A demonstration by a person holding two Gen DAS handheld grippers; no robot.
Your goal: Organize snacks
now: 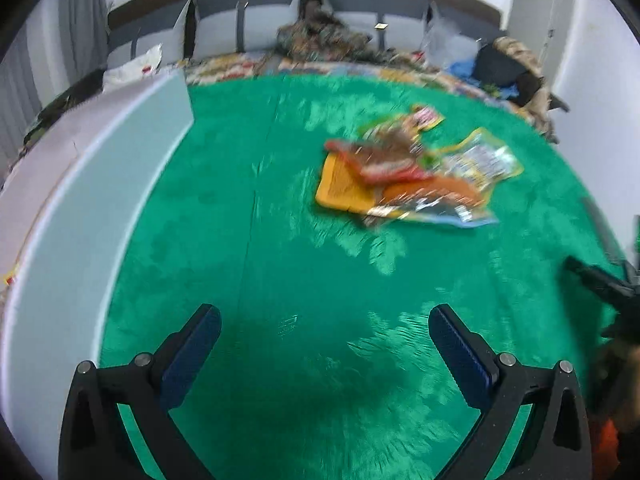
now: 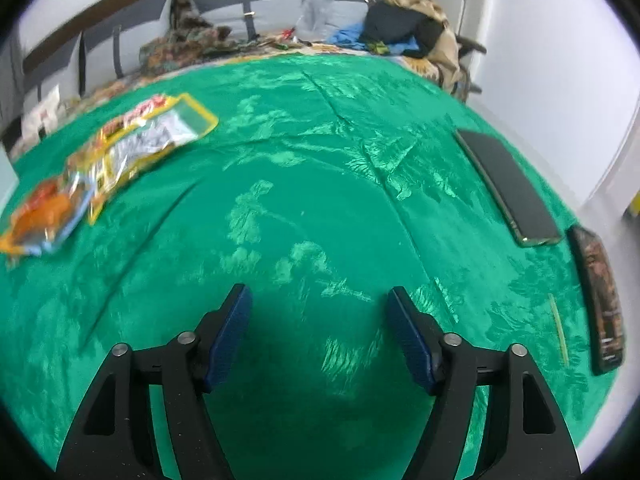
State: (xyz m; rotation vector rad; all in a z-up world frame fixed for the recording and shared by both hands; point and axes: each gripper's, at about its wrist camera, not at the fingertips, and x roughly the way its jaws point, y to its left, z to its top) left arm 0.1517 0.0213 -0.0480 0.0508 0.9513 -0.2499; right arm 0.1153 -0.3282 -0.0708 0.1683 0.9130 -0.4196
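Observation:
A loose pile of snack packets in orange, red, yellow and blue lies on the green cloth, ahead and to the right in the left wrist view. The same snack packets appear far left in the right wrist view. My left gripper is open above bare cloth, well short of the pile, nothing between its blue pads. My right gripper is open too, over bare cloth, with the packets away to its left. The other gripper's black tip shows at the right edge of the left wrist view.
A pale blue-white box stands along the left of the cloth. Two dark phones lie at the right: a phone and a second phone nearer the edge, with a thin green stick between. Clothes and cushions crowd the far side.

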